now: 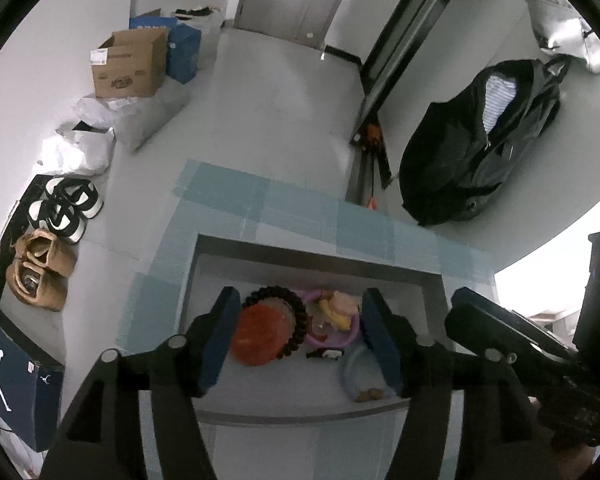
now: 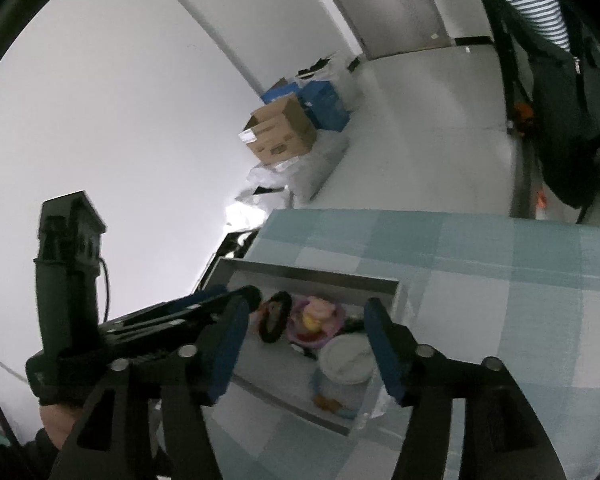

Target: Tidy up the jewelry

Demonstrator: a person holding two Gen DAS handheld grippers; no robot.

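1. Grey-walled tray point(image 1: 312, 268) holds the jewelry, low in the middle of both views on a blue-checked cloth point(image 1: 300, 208). Inside lie a dark beaded bracelet point(image 1: 296, 312) around an orange round piece point(image 1: 260, 336), a pink and yellow cluster point(image 1: 336, 308), and a pale blue ring point(image 1: 352, 376) toward the lower right.
2. Left gripper point(image 1: 300, 336) hangs over the tray with its jaws spread and nothing between the pads. Right gripper point(image 2: 304, 344) is likewise spread and empty, above a white round piece point(image 2: 348, 360).
3. Pieces touch and overlap, so closing on one would likely drag a neighbour along or tangle the beads.
4. Both claws crowd one small tray; judging by the left tool showing at the left of the right view, they could knock together.
5. A finger catching the tray wall could shove or tip it.
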